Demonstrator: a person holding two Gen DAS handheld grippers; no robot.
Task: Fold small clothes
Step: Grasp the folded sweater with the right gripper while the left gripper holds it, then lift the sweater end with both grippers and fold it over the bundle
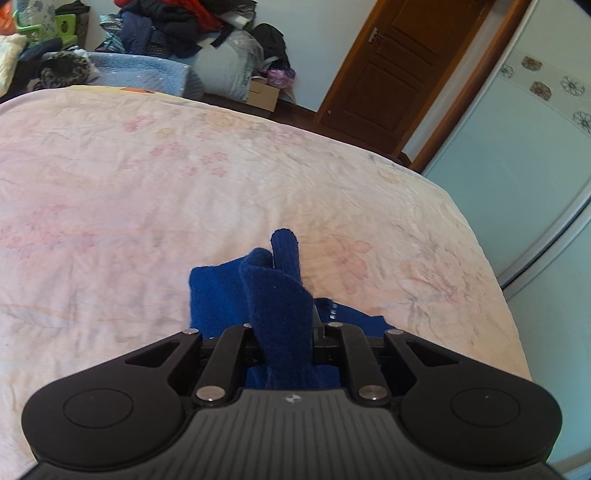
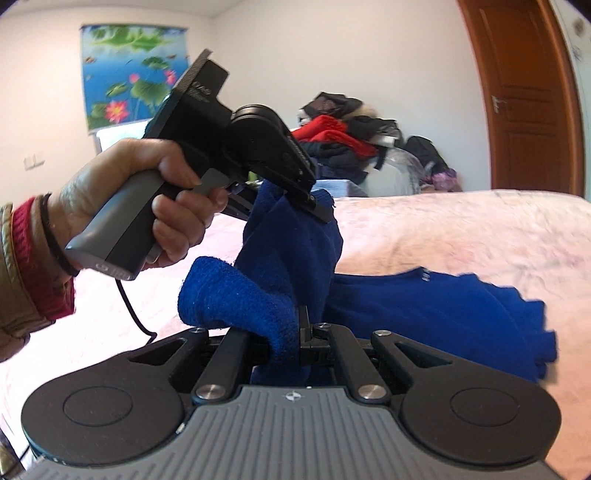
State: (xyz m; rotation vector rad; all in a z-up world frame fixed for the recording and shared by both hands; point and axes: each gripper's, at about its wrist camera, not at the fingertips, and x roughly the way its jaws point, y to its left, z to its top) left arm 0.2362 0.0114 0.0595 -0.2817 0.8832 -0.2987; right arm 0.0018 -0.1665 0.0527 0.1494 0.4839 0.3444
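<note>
A pair of blue knit gloves (image 2: 436, 299) lies partly on the pink floral bedspread (image 1: 147, 192). My left gripper (image 1: 284, 332) is shut on one blue glove (image 1: 273, 295), whose fingers stick up past the jaws. In the right wrist view the left gripper (image 2: 317, 206) hangs above the bed in a person's hand (image 2: 147, 206), with blue cloth (image 2: 291, 240) pinched in it. My right gripper (image 2: 295, 332) is shut on a blue glove cuff (image 2: 236, 299) that bulges to the left of its jaws. Its fingertips are hidden by the cloth.
A heap of dark and red clothes (image 1: 173, 33) and bags stands beyond the bed's far edge. A brown wooden door (image 1: 391, 74) and a pale wardrobe (image 1: 524, 147) are to the right. A lotus picture (image 2: 129, 74) hangs on the wall.
</note>
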